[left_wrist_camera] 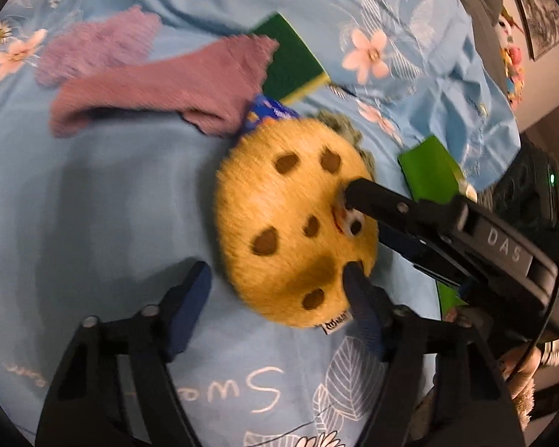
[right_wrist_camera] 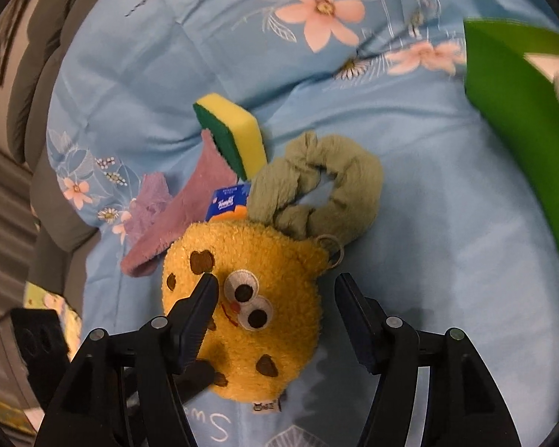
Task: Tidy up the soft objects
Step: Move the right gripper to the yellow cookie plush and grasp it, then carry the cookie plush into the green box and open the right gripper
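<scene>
A round yellow cookie plush (left_wrist_camera: 279,201) (right_wrist_camera: 275,272) with brown spots and sewn eyes lies face up on the blue flowered sheet (left_wrist_camera: 93,205). My left gripper (left_wrist_camera: 275,275) is open at its near edge. Its right fingertip (left_wrist_camera: 354,275) touches the fur, while the left one stands beside the plush on the sheet. My right gripper (right_wrist_camera: 275,287) is open over the face. Its left fingertip (right_wrist_camera: 207,290) hangs above the plush and the other is off to the right. In the left wrist view the right gripper (left_wrist_camera: 369,216) reaches in from the right.
Behind the plush lie a purple cloth (left_wrist_camera: 160,89) (right_wrist_camera: 190,219), a green and yellow sponge (left_wrist_camera: 294,63) (right_wrist_camera: 234,134), a blue tissue pack (right_wrist_camera: 229,205) and an olive fabric ring (right_wrist_camera: 316,186). A green container (right_wrist_camera: 521,149) (left_wrist_camera: 428,167) stands to the right.
</scene>
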A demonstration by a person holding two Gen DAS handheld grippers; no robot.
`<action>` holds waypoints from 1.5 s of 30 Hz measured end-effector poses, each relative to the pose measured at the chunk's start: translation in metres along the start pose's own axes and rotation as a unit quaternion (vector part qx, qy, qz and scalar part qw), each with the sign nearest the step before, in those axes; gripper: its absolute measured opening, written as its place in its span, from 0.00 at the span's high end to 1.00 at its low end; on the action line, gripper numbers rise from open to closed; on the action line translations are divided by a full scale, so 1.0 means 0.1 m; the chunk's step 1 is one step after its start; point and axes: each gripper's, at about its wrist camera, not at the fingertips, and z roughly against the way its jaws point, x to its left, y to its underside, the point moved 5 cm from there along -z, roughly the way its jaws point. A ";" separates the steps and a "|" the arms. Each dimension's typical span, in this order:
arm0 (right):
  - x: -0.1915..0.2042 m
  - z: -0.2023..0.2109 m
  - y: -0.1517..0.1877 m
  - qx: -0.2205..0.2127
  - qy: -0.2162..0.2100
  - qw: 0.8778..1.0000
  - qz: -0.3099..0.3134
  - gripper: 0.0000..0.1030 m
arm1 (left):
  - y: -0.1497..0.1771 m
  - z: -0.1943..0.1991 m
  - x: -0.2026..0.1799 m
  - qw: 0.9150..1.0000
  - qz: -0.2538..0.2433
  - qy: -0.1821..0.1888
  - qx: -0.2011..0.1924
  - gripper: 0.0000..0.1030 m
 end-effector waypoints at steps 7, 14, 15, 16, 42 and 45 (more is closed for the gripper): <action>0.12 -0.11 0.13 0.016 -0.022 1.000 0.008 0.47 | 0.03 -0.04 -0.16 0.999 -0.023 0.023 -0.006 0.64; 0.21 0.39 0.04 -0.046 -0.045 0.998 -0.004 0.59 | -0.11 0.33 -0.65 0.992 -0.103 0.028 -0.064 0.65; 0.21 0.52 0.00 -0.064 -0.047 0.997 -0.007 0.59 | -0.12 0.38 -0.75 0.990 -0.118 0.027 -0.071 0.65; 0.20 0.69 -0.04 -0.087 -0.049 0.995 -0.009 0.59 | -0.15 0.45 -0.91 0.986 -0.138 0.029 -0.085 0.65; -1.95 1.53 -0.80 -0.168 0.137 0.963 -0.158 0.62 | -0.43 -1.14 -2.78 0.969 -0.241 0.048 0.040 0.74; -2.01 1.52 -0.79 -0.163 0.145 0.962 -0.165 0.62 | -0.40 -1.19 -2.79 0.969 -0.236 0.048 0.047 0.73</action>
